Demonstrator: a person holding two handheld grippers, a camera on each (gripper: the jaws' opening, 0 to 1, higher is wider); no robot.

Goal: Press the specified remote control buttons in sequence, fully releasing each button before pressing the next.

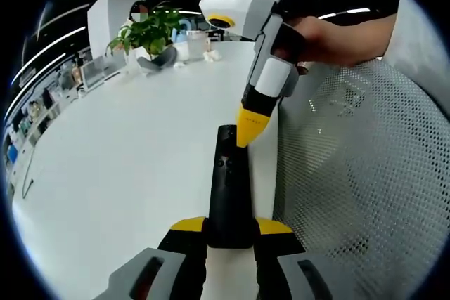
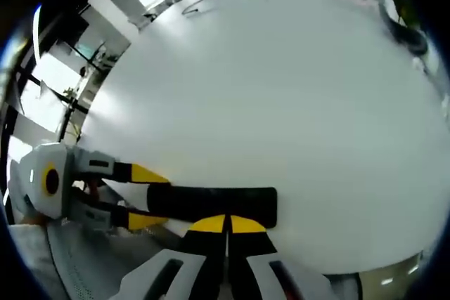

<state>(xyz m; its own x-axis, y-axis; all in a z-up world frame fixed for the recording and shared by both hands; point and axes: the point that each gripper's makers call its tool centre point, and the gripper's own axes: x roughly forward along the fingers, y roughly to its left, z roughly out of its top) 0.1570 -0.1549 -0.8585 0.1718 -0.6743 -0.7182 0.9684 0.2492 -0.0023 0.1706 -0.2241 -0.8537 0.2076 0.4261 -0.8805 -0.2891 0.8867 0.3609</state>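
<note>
A long black remote control (image 1: 228,187) lies lengthwise along the right edge of the white table (image 1: 126,166). My left gripper (image 1: 230,226) is shut on its near end, one yellow tip on each side. My right gripper (image 1: 249,130) comes down from the upper right, held by a hand (image 1: 330,36). Its yellow tips are together and touch the remote's far part, next to small round buttons (image 1: 225,163). In the right gripper view the remote (image 2: 211,204) lies crosswise just beyond my right gripper (image 2: 227,224), whose jaws are shut, while the left gripper (image 2: 146,197) clamps its left end.
A potted green plant (image 1: 149,33) and a white cup (image 1: 195,43) stand at the table's far end. A white mesh chair (image 1: 365,173) stands close against the table's right edge. Shelves (image 1: 42,100) line the wall to the left. The broad white tabletop (image 2: 281,89) stretches beyond the remote.
</note>
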